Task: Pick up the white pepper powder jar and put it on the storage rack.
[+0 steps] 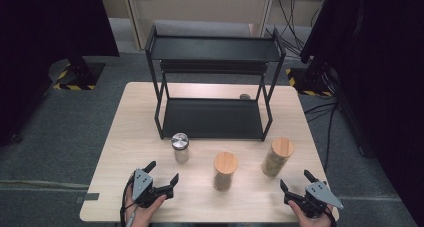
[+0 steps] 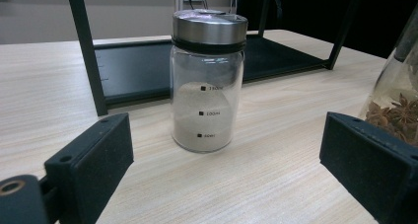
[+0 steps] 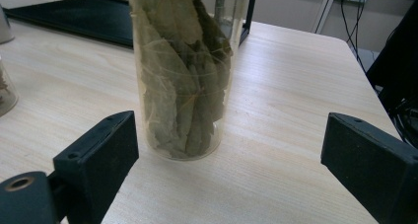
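A pale wooden desk point(image 1: 150, 122) is seen carrying a black two-tier rack point(image 1: 214, 82). The left gripper point(image 1: 162, 173) is held open and empty, with a steel-lidded jar point(image 2: 207, 81) of what seems to be white powder just ahead. The right gripper point(image 1: 296, 179) is likewise open, a tall jar of bay leaves point(image 3: 181, 71) standing ahead of it, untouched.

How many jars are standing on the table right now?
3. The metal-lidded jar stands at the left, just in front of the black rack; the shorter wooden-lidded jar is in the middle; the taller wooden-lidded jar is at the right. None looks hidden.
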The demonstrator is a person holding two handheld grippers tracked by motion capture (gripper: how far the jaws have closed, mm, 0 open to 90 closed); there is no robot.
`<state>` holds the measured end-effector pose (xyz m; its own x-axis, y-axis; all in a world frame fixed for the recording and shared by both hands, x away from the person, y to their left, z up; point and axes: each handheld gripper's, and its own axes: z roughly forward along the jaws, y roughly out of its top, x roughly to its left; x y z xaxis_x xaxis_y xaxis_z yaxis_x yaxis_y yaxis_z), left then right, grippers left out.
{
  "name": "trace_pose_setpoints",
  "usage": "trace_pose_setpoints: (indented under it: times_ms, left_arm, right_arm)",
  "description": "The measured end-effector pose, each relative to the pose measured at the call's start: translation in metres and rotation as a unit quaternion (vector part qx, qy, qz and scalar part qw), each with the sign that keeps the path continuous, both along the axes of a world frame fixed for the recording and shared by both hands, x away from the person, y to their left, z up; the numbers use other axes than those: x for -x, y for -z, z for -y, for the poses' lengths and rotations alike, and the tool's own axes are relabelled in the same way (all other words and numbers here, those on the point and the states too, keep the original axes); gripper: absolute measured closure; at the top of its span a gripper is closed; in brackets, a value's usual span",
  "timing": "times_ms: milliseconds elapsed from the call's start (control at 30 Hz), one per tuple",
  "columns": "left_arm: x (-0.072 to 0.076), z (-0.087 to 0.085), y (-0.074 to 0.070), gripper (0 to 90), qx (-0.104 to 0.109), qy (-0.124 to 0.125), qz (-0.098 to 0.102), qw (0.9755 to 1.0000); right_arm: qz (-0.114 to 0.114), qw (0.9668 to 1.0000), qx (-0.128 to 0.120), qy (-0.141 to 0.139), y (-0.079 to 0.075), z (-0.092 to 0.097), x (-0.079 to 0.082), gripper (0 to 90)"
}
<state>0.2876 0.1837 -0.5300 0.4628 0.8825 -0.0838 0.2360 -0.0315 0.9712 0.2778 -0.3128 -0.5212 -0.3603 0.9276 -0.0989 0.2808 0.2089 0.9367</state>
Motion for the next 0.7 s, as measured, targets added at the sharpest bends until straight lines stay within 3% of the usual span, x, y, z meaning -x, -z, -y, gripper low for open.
trace_pose_setpoints:
  times_ms: [333, 700]
  left_arm:
    - [-0.004, 0.003, -0.006, 6.6, -0.005, 0.009, 0.020, 0.9997]
    - [-0.029, 0.012, -0.018, 13.7, -0.018, 0.008, 0.049, 0.9986]
  right_arm:
    - [-0.004, 1.0000, 0.004, -0.006, 0.000, -0.001, -0.001, 6.0]
    - [-0.007, 0.9999, 0.003, -0.008, 0.000, -0.001, -0.001, 5.9]
